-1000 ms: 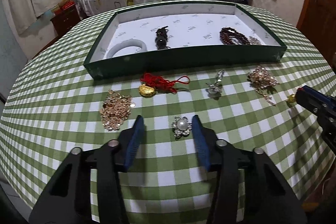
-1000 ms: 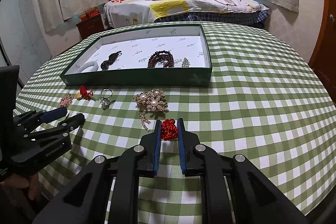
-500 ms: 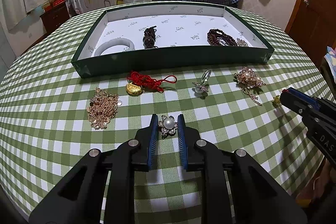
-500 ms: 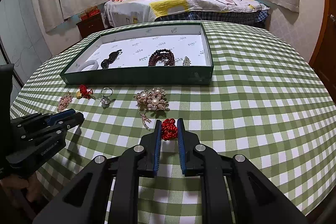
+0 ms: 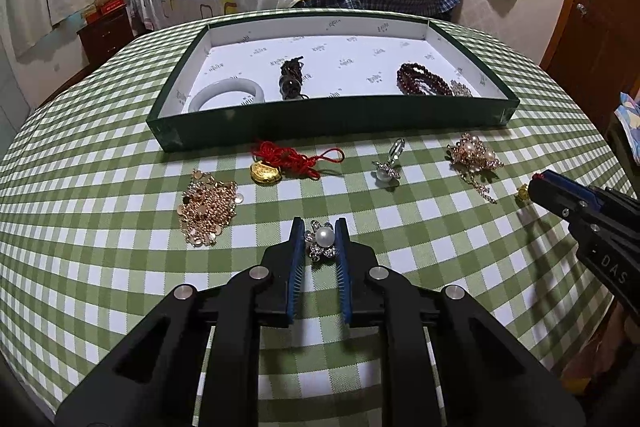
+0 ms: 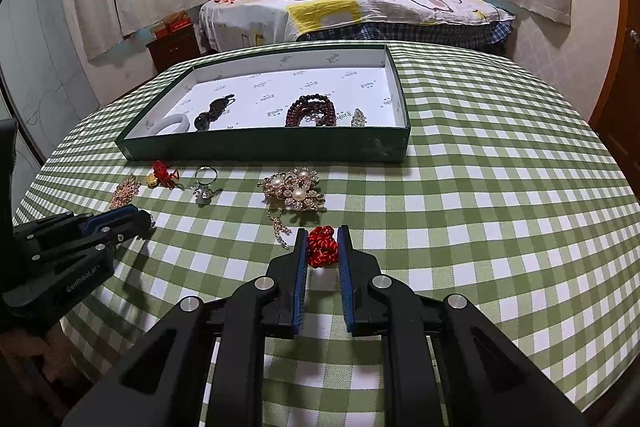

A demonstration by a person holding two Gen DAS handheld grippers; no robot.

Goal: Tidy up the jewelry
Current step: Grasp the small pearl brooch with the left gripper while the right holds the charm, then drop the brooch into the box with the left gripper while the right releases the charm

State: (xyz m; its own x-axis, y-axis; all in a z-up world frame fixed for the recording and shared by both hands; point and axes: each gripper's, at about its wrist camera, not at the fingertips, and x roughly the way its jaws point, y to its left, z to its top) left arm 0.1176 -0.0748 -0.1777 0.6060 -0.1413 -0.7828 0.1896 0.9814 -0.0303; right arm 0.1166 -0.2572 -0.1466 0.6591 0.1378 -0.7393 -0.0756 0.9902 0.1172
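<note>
A woven checked cloth (image 5: 120, 247) lies under a glossy pearl brooch (image 5: 322, 241) and knotted red cord (image 6: 322, 247).

Green and white checks are covering the worktop (image 5: 440, 227). The tray (image 5: 320, 127) is showing dark green walls and a white printed lining. A white bangle (image 5: 228, 93) and dark red beads (image 5: 420, 85) are lying inside. Red cord (image 6: 322, 247) is glowing between blue pads (image 6: 301, 267) of a black hand-held gripper (image 6: 322, 239).

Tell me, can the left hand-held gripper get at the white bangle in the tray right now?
Probably not yet: the left hand-held gripper is shut on the pearl brooch, and the tray's near wall stands before the white bangle.
</note>
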